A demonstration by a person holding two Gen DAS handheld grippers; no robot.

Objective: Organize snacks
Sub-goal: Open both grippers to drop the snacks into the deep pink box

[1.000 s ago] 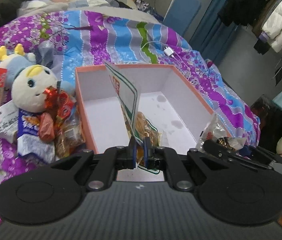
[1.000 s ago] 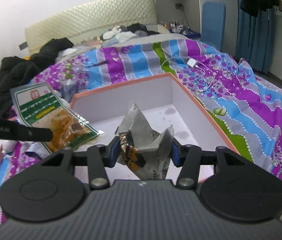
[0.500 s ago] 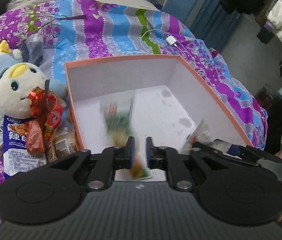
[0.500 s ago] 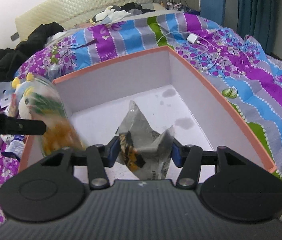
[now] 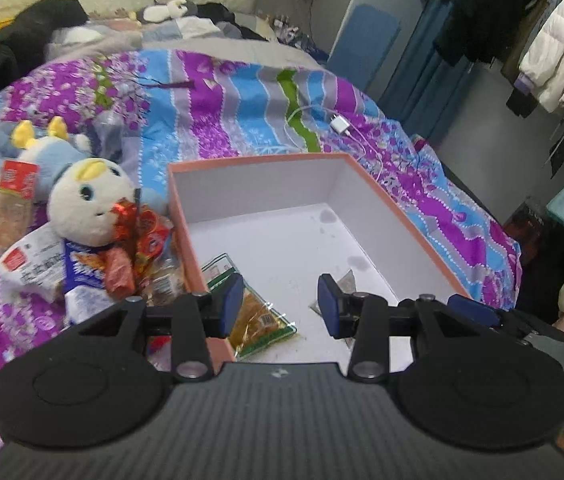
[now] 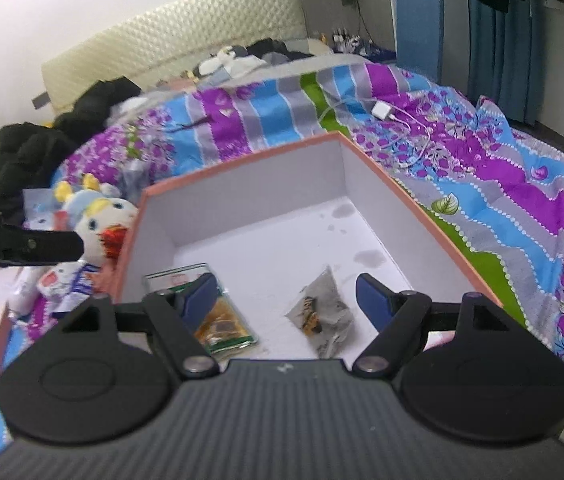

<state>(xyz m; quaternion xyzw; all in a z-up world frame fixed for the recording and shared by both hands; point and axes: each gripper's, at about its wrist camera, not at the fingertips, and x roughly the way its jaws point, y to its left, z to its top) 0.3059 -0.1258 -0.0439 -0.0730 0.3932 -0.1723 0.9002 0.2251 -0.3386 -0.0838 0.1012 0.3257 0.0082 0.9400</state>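
Note:
An orange-rimmed box (image 5: 378,192) (image 6: 237,164) with a white inside sits on the bed. A green-edged snack packet (image 5: 257,312) (image 6: 221,320) lies flat at its near left. A grey crumpled snack bag (image 6: 322,312) (image 5: 348,280) lies at its near right. My left gripper (image 5: 279,304) is open and empty above the box's near edge. My right gripper (image 6: 286,300) is open and empty above the grey bag. A pile of loose snack packs (image 5: 81,264) (image 6: 57,280) lies left of the box.
A white and blue plush toy (image 5: 85,196) (image 6: 93,216) lies among the snack pile. A white charger and cable (image 5: 340,124) (image 6: 386,112) lie on the striped bedspread behind the box. Dark clothes (image 6: 41,148) are heaped at the bed's far left. Coats (image 5: 554,48) hang at right.
Both grippers opened. The green-edged packet dropped from the left gripper and the grey bag from the right; both now lie on the box floor.

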